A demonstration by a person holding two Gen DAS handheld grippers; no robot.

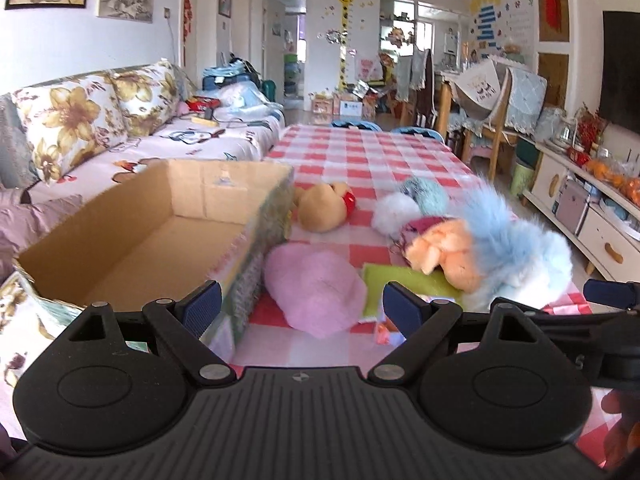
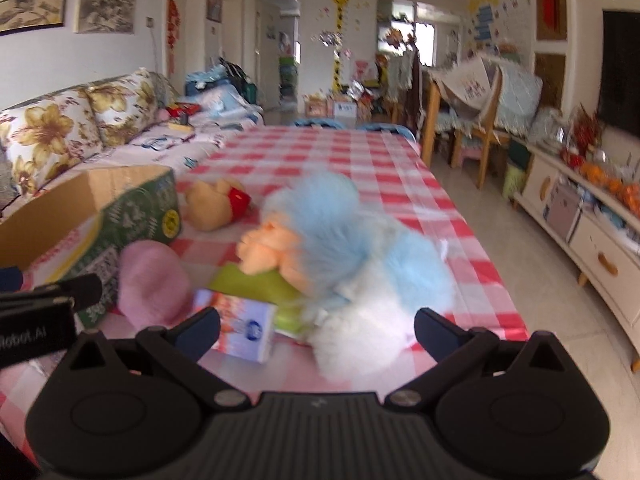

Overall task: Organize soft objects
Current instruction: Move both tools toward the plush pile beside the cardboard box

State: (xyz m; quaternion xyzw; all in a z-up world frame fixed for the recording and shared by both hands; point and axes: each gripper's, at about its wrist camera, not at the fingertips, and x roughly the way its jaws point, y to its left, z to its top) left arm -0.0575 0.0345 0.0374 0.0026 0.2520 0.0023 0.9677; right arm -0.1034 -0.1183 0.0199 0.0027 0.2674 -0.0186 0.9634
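Both claws are hanging spread wide with nothing between their pads. The left claw (image 1: 302, 302) is facing the pink plush (image 1: 316, 292), which is lying beside the open cardboard box (image 1: 160, 236) on the checkered surface (image 1: 360, 152). The right claw (image 2: 318, 326) is hovering near the blue-and-white fluffy toy (image 2: 360, 264) (blurred here), which is lying near the tan plush bear (image 2: 216, 204).

Red-and-white checked tablecloth (image 1: 360, 152); brown open cardboard box (image 1: 132, 236) at left; round pink plush (image 1: 316, 292); fluffy pale-blue-and-white toy (image 2: 380, 264); tan bear (image 1: 324, 208).
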